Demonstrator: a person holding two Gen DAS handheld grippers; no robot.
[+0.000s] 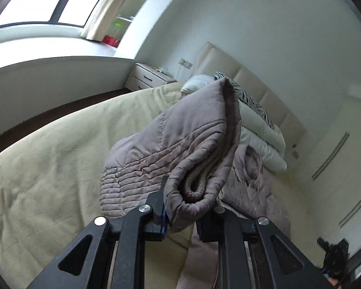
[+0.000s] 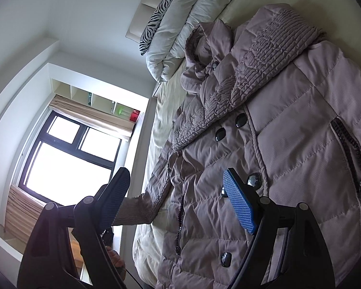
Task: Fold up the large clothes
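The left tool (image 1: 189,200) is clamped on the rolled cuff of a sleeve (image 1: 180,144) of the mauve quilted down coat (image 2: 264,144), holding that sleeve lifted off the bed (image 1: 48,156). The right tool (image 2: 178,202) is spread wide with nothing between its blue-padded fingers (image 2: 239,204), hovering above the coat's front near the dark buttons (image 2: 240,120). The coat lies front up on the cream bedspread, its pleated collar (image 2: 252,55) toward a folded white duvet (image 2: 192,19) and a zebra-print pillow (image 2: 160,12) by the headboard (image 1: 264,89). A window (image 2: 67,159) lies beyond the bed.
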